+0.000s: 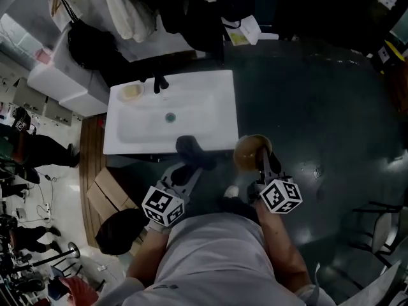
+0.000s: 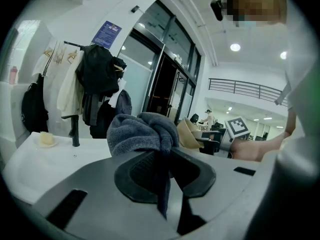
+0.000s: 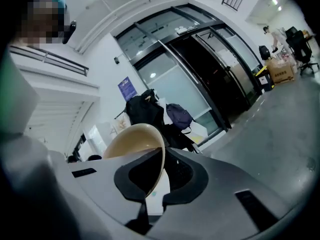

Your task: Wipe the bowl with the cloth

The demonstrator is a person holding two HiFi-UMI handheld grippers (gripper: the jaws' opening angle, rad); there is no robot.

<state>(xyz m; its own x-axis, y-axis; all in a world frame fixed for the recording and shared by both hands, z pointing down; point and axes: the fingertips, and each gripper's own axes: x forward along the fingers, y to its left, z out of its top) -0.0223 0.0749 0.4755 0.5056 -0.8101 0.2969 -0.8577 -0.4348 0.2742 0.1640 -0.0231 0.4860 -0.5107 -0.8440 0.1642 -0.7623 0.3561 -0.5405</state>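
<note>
The left gripper pinches a bunched grey terry cloth at the white sink's front edge; just right of it, the right gripper's jaws clamp the rim of the round tan bowl, mouth roughly upward.

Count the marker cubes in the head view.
2. One marker cube rides the left gripper, which clamps the grey cloth at the front edge of the sink; the other rides the right gripper, which clamps the tan bowl. None look hidden.

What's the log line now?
left gripper: shut on grey cloth | right gripper: shut on tan bowl rim | cloth, bowl apart
</note>
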